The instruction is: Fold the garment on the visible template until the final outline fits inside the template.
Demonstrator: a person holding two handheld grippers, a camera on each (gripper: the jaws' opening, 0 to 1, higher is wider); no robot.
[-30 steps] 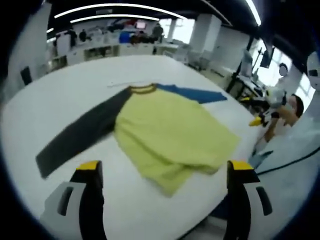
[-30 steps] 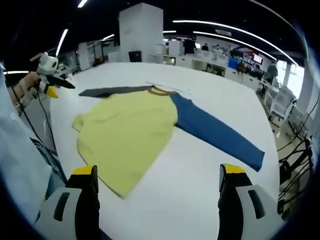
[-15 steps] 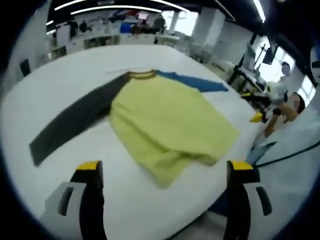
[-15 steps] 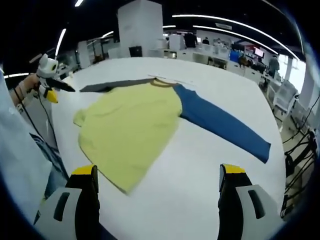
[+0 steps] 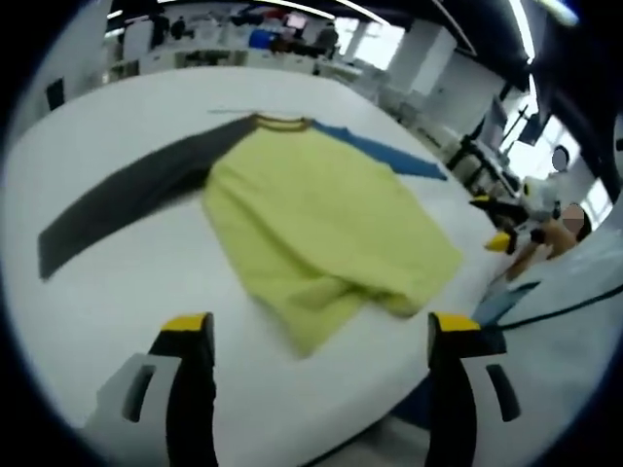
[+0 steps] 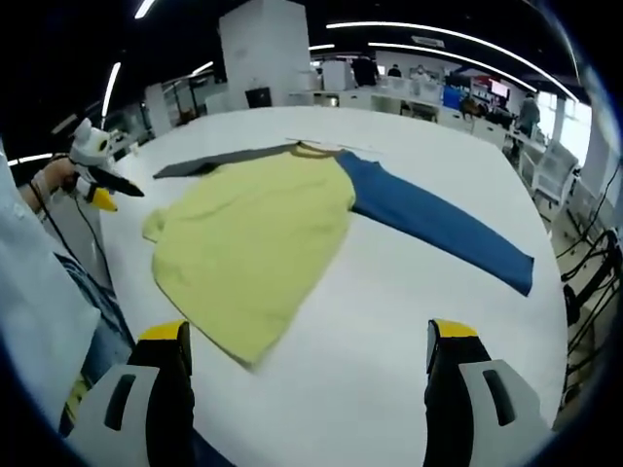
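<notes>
A long-sleeved shirt with a yellow-green body lies spread on the white table. One sleeve is dark grey, the other blue. Its hem nearest me is rumpled and folded over. My left gripper is open above the table's near edge, short of the hem, holding nothing. My right gripper is open too, above the table near the hem corner. The right gripper appears at the far right of the left gripper view, and the left gripper at the far left of the right gripper view.
A thin pale strip lies on the table just beyond the collar. A person's blue-trousered leg and light sleeve are at the table's near edge. Desks, chairs and a white pillar stand beyond the table.
Both views have shifted slightly and the shirt sits a little closer and higher in frame; the shirt itself has not moved. Both grippers stay open.
</notes>
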